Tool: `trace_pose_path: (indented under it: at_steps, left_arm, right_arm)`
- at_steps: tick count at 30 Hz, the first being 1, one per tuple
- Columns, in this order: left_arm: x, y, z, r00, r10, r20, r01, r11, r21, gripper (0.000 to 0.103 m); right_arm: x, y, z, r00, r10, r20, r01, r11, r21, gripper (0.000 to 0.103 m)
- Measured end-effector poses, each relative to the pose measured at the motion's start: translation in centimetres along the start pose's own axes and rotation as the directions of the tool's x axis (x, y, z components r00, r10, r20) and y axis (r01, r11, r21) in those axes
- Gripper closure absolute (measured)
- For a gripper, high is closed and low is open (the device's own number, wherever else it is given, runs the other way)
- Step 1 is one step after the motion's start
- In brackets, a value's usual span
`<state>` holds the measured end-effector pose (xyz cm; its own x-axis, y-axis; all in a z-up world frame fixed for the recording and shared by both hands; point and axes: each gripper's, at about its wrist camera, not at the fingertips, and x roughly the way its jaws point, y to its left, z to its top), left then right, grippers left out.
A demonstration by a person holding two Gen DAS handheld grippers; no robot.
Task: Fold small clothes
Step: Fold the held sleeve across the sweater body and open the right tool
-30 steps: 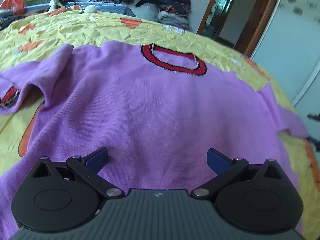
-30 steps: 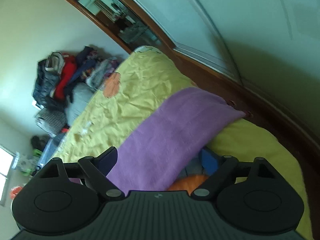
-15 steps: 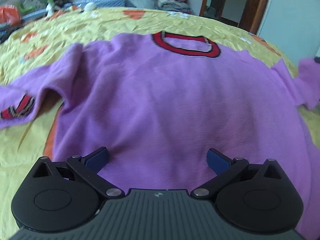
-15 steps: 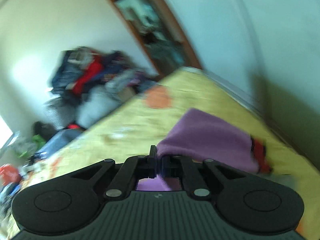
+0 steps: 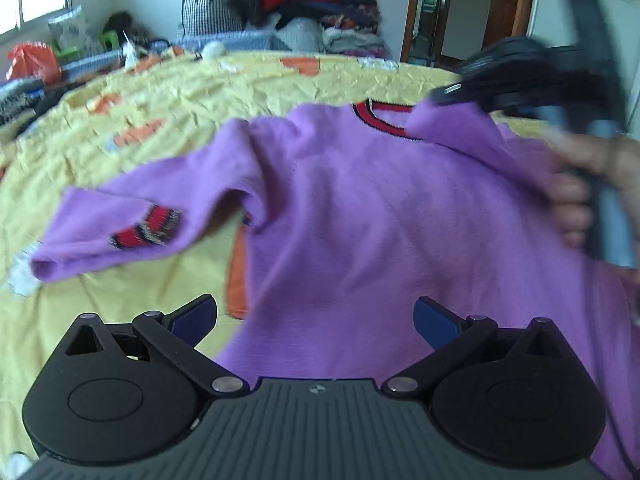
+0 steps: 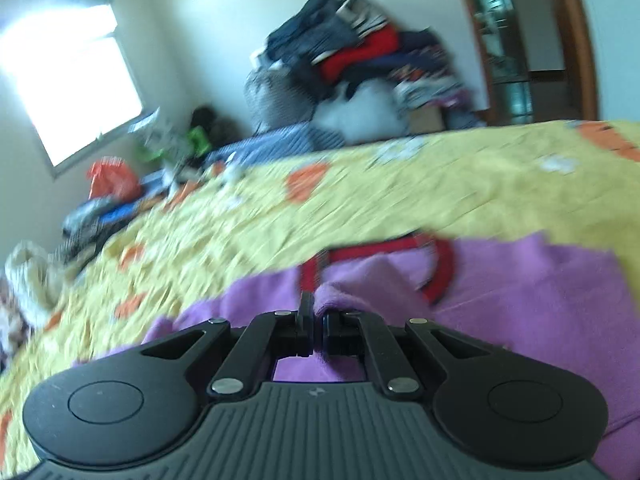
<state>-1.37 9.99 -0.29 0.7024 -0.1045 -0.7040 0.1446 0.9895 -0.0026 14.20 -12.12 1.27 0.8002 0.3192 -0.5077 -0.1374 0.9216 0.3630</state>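
Observation:
A purple sweater with a red-and-black collar lies flat on the yellow bed cover. Its left sleeve, with a striped red cuff, is spread out to the left. My left gripper is open just above the hem, with nothing between its blue pads. My right gripper is shut on the sweater's right sleeve and holds it over the body, close to the collar. In the left wrist view the right gripper and the hand holding it are blurred.
A tall pile of clothes stands against the far wall beside a wooden doorway. An orange bag and clutter lie beyond the bed's far left edge, under a bright window. Yellow cover stretches left of the sweater.
My right gripper shut on the right sleeve and swung it from the bed's edge over the sweater to the collar. The left gripper shifted left and stayed open.

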Motion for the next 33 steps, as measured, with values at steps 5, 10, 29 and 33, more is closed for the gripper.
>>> trace_pose_path:
  at_steps: [5,10,29,33]
  left_arm:
    - [-1.0,2.3,-0.7,0.999,0.033,-0.008,-0.034,0.999,-0.04,0.0]
    - [-1.1,3.7,-0.7,0.999,0.025,-0.023,-0.027,0.996,-0.087,0.0]
    - [11.2,-9.8,9.9,0.976,0.061,0.207,-0.144,0.899,0.413,0.0]
    - [14.0,-10.5,9.2,0.966,0.097,0.241,-0.211,0.833,0.512,0.0]
  right_arm:
    - [3.6,4.5,-2.7,0.995,0.031,-0.099,-0.037,0.998,-0.054,0.099]
    - [5.5,6.9,-5.6,0.976,-0.015,-0.217,-0.02,0.988,-0.156,0.05]
    - [-4.7,-11.3,-3.0,0.891,-0.453,-0.022,0.436,0.87,-0.229,0.024]
    - [-4.1,-11.2,-3.3,0.917,-0.398,-0.039,0.38,0.897,-0.225,0.024]
